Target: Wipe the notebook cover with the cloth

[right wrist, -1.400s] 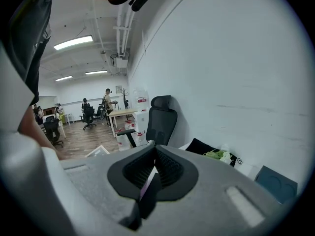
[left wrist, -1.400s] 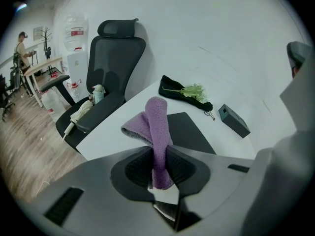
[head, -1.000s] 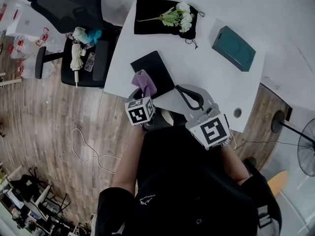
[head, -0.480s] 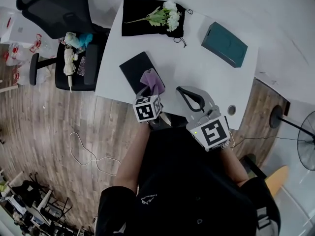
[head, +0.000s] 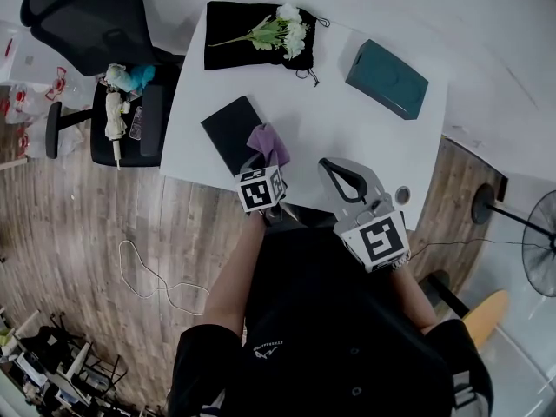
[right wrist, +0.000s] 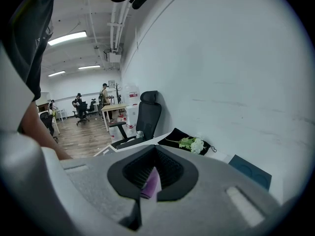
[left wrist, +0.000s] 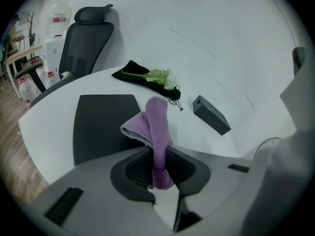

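Observation:
A black notebook lies near the white table's left front edge. My left gripper is shut on a purple cloth, which stands up from the jaws at the notebook's right edge. In the left gripper view the cloth folds over beside the notebook, rising from the left gripper; whether it touches the cover I cannot tell. My right gripper hovers over the table's front edge to the right, shut with nothing held. The right gripper view shows the right gripper and, past it, a sliver of the cloth.
A black pouch with white flowers lies at the table's far side. A dark teal box sits at the far right. An office chair with clutter stands left of the table. A cable hole is near the front right edge.
My left gripper has carried the cloth rightward across the notebook, from its near-left part to its right edge. The right gripper has stayed about where it was.

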The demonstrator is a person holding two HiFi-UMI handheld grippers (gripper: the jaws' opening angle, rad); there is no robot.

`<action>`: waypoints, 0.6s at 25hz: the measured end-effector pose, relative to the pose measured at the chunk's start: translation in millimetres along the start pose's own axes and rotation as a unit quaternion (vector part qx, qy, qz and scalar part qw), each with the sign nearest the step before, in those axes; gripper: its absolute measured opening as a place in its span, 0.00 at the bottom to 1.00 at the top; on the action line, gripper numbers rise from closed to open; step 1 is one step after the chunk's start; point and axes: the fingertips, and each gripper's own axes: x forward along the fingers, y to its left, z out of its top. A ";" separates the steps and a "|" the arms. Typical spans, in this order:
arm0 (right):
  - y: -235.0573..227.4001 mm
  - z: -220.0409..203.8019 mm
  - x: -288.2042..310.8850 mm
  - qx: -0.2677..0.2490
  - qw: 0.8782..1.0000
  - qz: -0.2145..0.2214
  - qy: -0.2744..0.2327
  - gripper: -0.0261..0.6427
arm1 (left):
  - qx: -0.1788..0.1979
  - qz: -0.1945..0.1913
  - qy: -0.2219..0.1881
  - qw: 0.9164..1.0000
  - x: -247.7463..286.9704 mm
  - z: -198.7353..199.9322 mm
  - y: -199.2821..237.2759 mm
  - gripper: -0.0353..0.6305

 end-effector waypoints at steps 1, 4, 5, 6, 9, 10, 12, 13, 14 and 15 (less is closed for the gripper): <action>-0.6 -0.6 -0.3 -0.001 1.000 0.000 0.001 0.05 | 0.000 0.003 0.001 1.000 1.2 -0.9 1.3 0.15; -2.1 -1.8 -0.9 -0.002 1.000 0.001 0.004 0.05 | -0.001 0.009 0.004 1.000 3.3 -2.4 4.4 0.15; -2.4 -2.4 -0.9 -0.001 1.000 0.001 0.006 0.05 | -0.001 0.010 0.005 1.000 3.9 -2.8 5.0 0.15; -2.5 -2.9 -0.7 0.000 1.000 0.001 0.008 0.05 | 0.000 0.010 0.005 1.000 4.4 -3.1 5.4 0.15; -2.2 -2.4 1.3 0.002 1.000 0.002 0.008 0.05 | 0.002 0.013 0.008 1.000 5.1 -3.0 7.3 0.15; -2.2 -2.3 1.9 0.002 1.000 0.003 0.007 0.05 | 0.002 0.014 0.008 1.000 5.7 -3.4 8.0 0.15; -2.3 -3.0 2.8 -0.001 1.000 0.005 0.008 0.05 | 0.003 0.015 0.009 1.000 7.2 -4.4 8.9 0.15; -2.2 -3.5 3.2 -0.001 1.000 0.006 0.008 0.05 | 0.005 0.015 0.008 1.000 7.8 -4.8 9.1 0.15; -2.0 -3.9 3.7 -0.001 1.000 0.006 0.008 0.05 | 0.006 0.015 0.007 1.000 8.3 -5.2 9.4 0.15; -1.5 -4.0 4.4 0.000 1.000 0.006 0.008 0.05 | 0.007 0.014 0.007 1.000 8.4 -5.4 9.9 0.15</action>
